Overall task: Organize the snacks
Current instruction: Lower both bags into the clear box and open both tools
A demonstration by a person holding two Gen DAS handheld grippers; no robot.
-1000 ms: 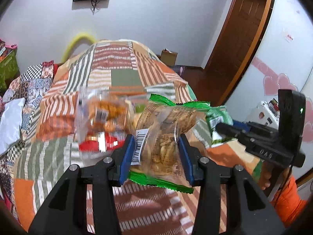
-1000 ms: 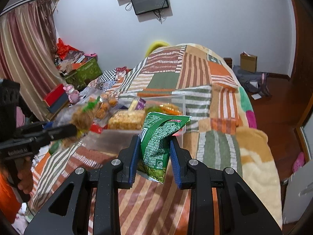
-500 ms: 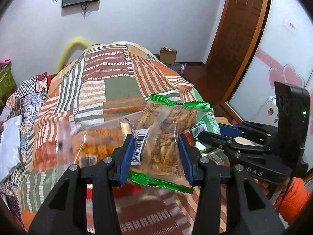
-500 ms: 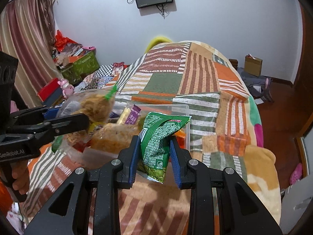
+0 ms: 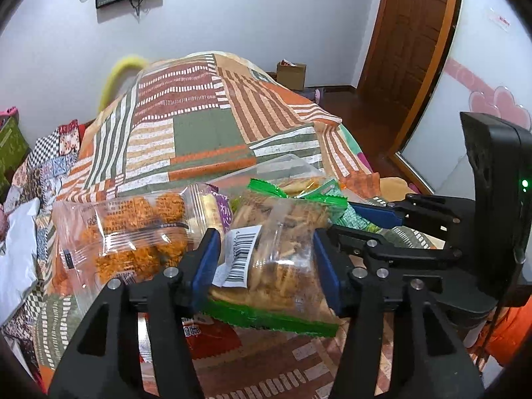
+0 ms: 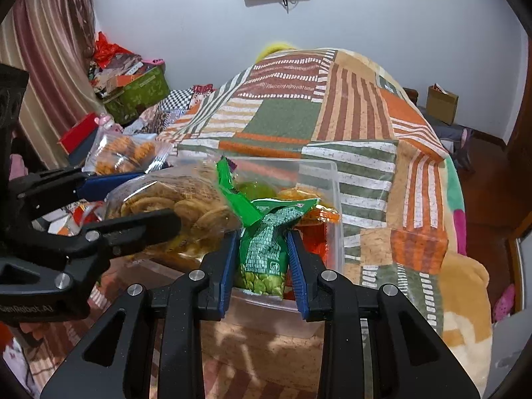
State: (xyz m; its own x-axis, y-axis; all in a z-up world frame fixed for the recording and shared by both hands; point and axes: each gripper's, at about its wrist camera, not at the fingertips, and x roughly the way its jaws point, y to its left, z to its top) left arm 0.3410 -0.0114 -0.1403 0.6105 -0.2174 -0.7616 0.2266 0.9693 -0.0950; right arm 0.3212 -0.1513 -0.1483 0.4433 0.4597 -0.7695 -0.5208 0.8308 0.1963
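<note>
A clear bag of ridged biscuits with green edges (image 5: pixel 282 249) sits between the blue pads of my left gripper (image 5: pixel 266 246), whose jaws are opening; the pads still touch it. My right gripper (image 6: pixel 262 252) is shut on a green pea packet (image 6: pixel 266 249), low over the near end of a clear plastic container (image 6: pixel 335 199) holding orange and yellow snacks. In the right wrist view the left gripper (image 6: pixel 156 199) holds the biscuit bag (image 6: pixel 186 199) over the container's left side. Left of the container lies a bag of orange crispy balls (image 5: pixel 133 232).
Everything rests on a bed with a striped patchwork blanket (image 6: pixel 332 106). A red packet (image 5: pixel 206 335) lies under the left gripper. A green box of clutter (image 6: pixel 139 93) stands by the curtain, a cardboard box (image 6: pixel 442 103) on the floor, a wooden door (image 5: pixel 409 33) at right.
Both grippers came forward and down over the container with their packets. The left pads stand a little wider around the biscuit bag than before.
</note>
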